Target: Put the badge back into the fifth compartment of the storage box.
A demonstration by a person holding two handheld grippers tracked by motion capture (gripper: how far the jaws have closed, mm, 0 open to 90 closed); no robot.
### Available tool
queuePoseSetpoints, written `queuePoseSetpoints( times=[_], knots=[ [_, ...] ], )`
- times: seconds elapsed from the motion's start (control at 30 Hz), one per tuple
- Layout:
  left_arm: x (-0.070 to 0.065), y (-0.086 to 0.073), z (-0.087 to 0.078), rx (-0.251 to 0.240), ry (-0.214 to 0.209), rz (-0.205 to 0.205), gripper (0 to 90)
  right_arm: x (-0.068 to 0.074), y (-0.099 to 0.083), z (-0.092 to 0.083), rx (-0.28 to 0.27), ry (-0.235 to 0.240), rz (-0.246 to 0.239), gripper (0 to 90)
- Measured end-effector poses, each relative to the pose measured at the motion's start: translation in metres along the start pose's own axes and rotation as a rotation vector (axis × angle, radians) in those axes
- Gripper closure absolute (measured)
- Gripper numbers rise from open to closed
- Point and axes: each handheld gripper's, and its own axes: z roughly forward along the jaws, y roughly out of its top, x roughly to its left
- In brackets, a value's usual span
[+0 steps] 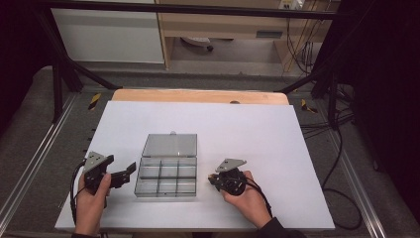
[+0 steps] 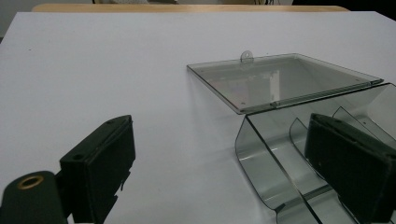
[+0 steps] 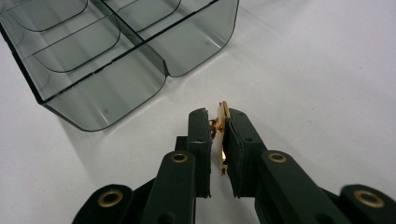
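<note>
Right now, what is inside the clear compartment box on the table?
The compartment box lies open, its lid folded back flat. Every compartment in view looks empty. The right gripper pinches a small gold piece outside the box; the jaws cover most of it.

A smoke-grey transparent compartment box [image 1: 167, 177] is showing against a plain white table [image 1: 247, 134] edged in pale wood, while the black right hand-held gripper [image 3: 217, 135] is showing a shiny gold-coloured piece [image 3: 222, 135] and the black left hand-held gripper [image 1: 130, 170] a grey plate.
</note>
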Motion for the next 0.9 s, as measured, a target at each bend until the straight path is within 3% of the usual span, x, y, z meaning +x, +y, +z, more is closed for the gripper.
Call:
queuePoseSetpoints(
  times=[0.3, 0.9],
  knots=[
    [0.0, 0.0, 0.0, 0.0, 0.001, 0.0, 8.8, 0.002, 0.004, -0.005, -0.065, 0.014, -0.019, 81.1],
    [0.001, 0.0, 0.0, -0.001, -0.002, -0.005, 5.7, 0.002, 0.014, -0.021, -0.197, 0.037, -0.005, 81.1]
  ],
)
